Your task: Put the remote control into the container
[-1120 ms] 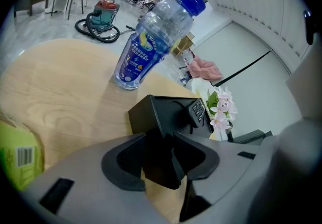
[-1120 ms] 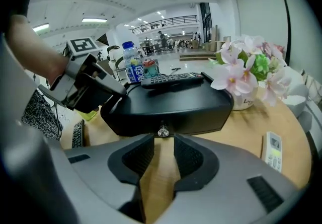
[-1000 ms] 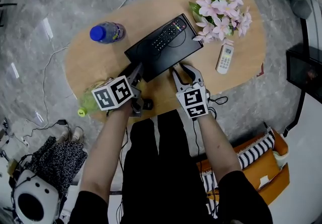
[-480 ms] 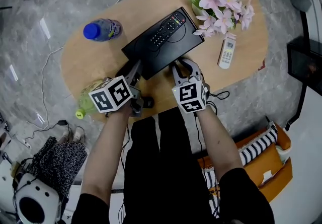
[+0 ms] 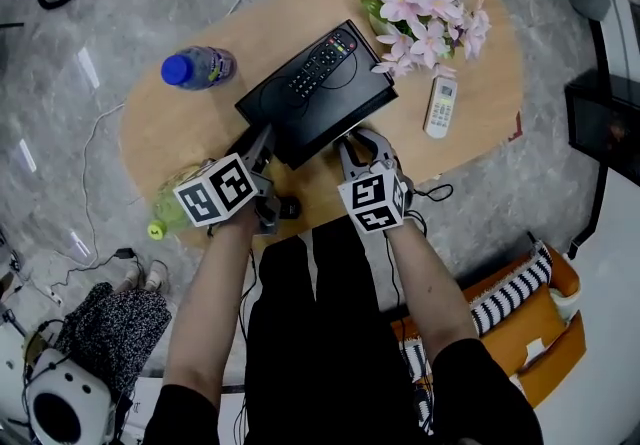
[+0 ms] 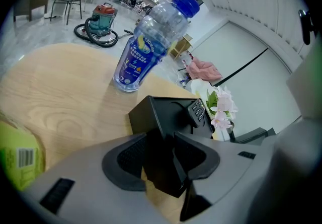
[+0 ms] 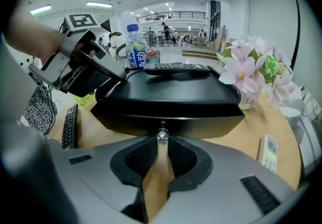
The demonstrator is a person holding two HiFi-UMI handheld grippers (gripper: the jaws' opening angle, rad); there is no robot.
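Already the black rectangular remote control (image 5: 322,61) lies on top inside the shallow black plastic container (image 5: 335,113), at the middle of the oval wooden counter (image 5: 200,128). Both forearms reach forward side by side from the near edge, marker cubes facing up. The left claw (image 5: 262,145) is clamped on the container's near-left corner wall. The right claw (image 5: 357,143) is closed at its near-right wall, and only the right gripper view shows it pinching a small silver knob (image 7: 162,136) there. That view also shows a second dark keyed remote (image 7: 69,126) at the left. Beyond the container, at the far left, stands a blue-capped clear bottle (image 6: 151,42). Pink flowers (image 5: 425,8) and a white remote (image 5: 438,105) sit at the right.
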